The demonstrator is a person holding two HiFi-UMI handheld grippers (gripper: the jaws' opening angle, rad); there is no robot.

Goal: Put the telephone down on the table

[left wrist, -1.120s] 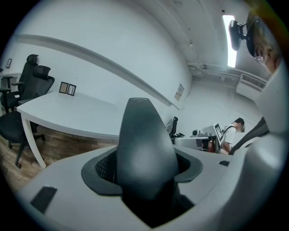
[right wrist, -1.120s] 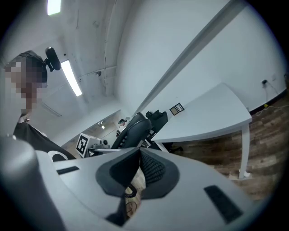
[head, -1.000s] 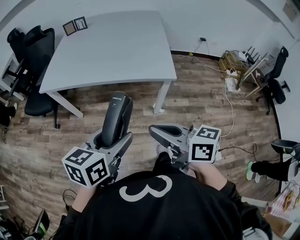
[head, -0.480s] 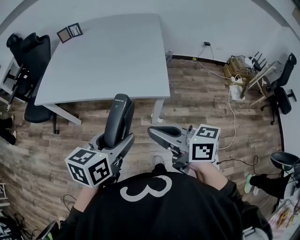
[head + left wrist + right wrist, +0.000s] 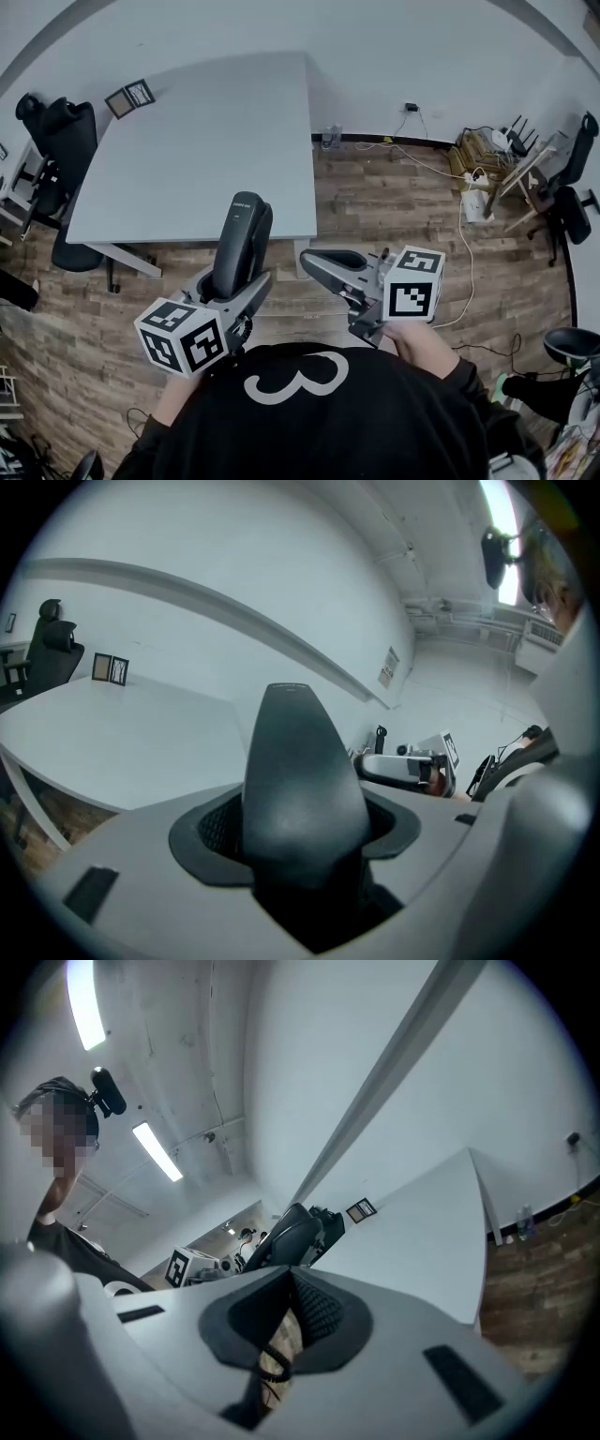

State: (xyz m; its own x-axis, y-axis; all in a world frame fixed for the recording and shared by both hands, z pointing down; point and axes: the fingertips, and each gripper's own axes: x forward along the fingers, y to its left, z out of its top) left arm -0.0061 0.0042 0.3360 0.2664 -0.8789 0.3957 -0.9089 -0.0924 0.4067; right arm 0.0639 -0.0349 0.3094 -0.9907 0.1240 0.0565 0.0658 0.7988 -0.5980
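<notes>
A black telephone handset (image 5: 242, 239) stands upright between the jaws of my left gripper (image 5: 234, 281), which is shut on its lower part. Its top end reaches over the near edge of the grey table (image 5: 187, 141). In the left gripper view the telephone (image 5: 300, 780) fills the middle, with the table (image 5: 112, 742) beyond it. My right gripper (image 5: 317, 262) hovers to the right of the handset, off the table, jaws together and holding nothing. In the right gripper view the telephone (image 5: 286, 1232) shows to the left, in front of the table (image 5: 422, 1232).
A small picture frame (image 5: 129, 97) stands at the table's far left corner. Black office chairs (image 5: 56, 131) sit to the left of the table. Cables and boxes (image 5: 478, 150) lie on the wooden floor at the right wall.
The table has come nearer in the head view. The handset's top now overlaps its near edge. Both grippers keep the same hold and spacing.
</notes>
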